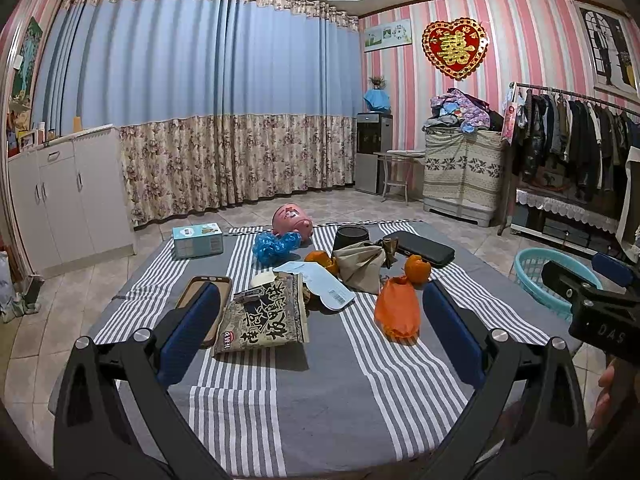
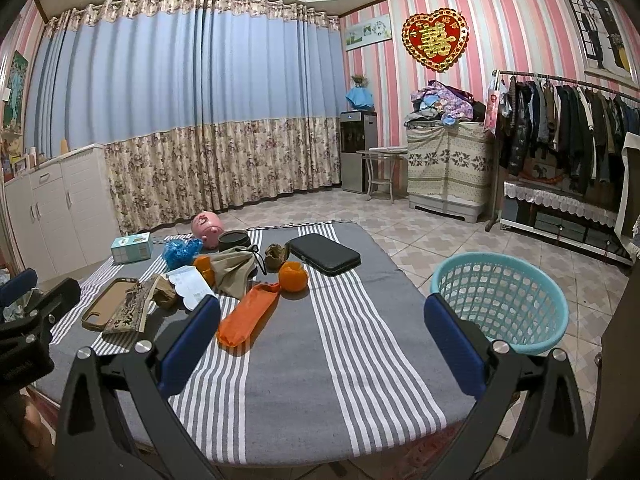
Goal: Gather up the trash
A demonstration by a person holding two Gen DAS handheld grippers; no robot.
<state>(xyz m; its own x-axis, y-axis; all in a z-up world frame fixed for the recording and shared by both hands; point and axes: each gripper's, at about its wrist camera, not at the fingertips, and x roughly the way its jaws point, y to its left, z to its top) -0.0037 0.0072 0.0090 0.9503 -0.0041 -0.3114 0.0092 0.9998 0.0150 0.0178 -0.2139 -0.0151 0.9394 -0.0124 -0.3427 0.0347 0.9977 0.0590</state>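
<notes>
Even indoor light, soft shadows, sharp focus, fisheye-bent dark corners.

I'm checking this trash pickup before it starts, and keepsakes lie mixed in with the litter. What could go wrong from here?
1. The snack wrapper lies against the phone case; the open left tool might catch both.
2. The orange bag sits beside a tangerine, which could roll if nudged.
3. The basket stands on the floor off the table's right edge, so a drop could miss.
</notes>
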